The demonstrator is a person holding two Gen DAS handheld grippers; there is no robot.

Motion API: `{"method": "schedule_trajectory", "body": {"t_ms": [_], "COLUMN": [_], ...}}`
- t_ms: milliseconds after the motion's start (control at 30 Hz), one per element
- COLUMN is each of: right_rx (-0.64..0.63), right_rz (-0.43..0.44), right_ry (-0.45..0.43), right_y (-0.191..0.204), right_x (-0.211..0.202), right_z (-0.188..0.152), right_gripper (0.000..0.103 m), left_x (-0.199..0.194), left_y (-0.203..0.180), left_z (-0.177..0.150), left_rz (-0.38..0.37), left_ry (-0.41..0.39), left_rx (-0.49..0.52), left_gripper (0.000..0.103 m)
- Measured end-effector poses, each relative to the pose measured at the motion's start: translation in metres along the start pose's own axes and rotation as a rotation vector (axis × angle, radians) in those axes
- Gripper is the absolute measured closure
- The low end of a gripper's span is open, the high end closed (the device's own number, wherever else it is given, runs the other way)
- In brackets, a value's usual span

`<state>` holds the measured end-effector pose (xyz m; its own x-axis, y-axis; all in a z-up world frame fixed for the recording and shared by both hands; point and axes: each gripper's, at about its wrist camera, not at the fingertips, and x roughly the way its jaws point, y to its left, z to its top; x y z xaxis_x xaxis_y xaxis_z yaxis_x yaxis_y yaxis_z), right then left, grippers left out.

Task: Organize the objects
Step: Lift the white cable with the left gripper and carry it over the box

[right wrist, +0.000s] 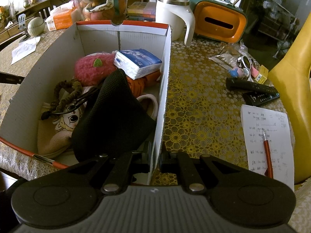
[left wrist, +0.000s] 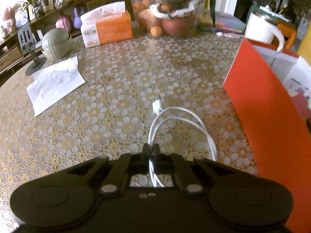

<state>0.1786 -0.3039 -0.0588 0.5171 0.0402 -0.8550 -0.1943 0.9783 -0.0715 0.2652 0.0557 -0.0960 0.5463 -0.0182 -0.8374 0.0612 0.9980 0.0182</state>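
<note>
A white charging cable (left wrist: 186,124) lies looped on the patterned tablecloth, its plug (left wrist: 157,104) pointing away from me. My left gripper (left wrist: 150,151) is shut on the cable's near strands, which run between its pads. The red cardboard box (left wrist: 272,112) stands just to the right of the cable. In the right wrist view, my right gripper (right wrist: 155,155) is shut on the box's near right wall (right wrist: 164,89). Inside the box lie a black mesh item (right wrist: 110,116), a pink plush (right wrist: 91,69), a tissue pack (right wrist: 138,62), a slipper (right wrist: 58,136) and a hair tie (right wrist: 66,95).
An orange tissue pack (left wrist: 108,28), a bag of fruit (left wrist: 169,17), a round grey container (left wrist: 56,42) and a white napkin (left wrist: 54,85) lie at the far left. A white jug (right wrist: 173,15), orange holder (right wrist: 219,23), two remotes (right wrist: 254,91), a note with a red pen (right wrist: 267,147) and a yellow chair (right wrist: 291,81) sit right of the box.
</note>
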Motion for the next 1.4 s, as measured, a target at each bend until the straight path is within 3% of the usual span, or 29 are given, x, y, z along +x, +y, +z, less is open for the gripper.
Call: {"method": "schedule_trajectory", "body": {"t_ms": [800, 1133, 1400], "right_rx": [-0.004, -0.003, -0.003], "right_rz": [-0.018, -0.015, -0.01], "right_ry": [-0.02, -0.024, -0.027], "right_y": [0.003, 0.003, 0.003], "right_x": [0.0, 0.0, -0.001], "right_z": [-0.001, -0.001, 0.0], "right_gripper": [0.095, 0.095, 0.095], "left_x": [-0.13, -0.18, -0.195], "left_y": [-0.014, -0.044, -0.083], "left_z": [0.029, 0.065, 0.081], "left_rz": [-0.167, -0.224, -0.303], "left_ry": [-0.224, -0.321, -0.361], "left_rx": [-0.033, 0.033, 0.089], "left_gripper": [0.103, 0.103, 0.103]}}
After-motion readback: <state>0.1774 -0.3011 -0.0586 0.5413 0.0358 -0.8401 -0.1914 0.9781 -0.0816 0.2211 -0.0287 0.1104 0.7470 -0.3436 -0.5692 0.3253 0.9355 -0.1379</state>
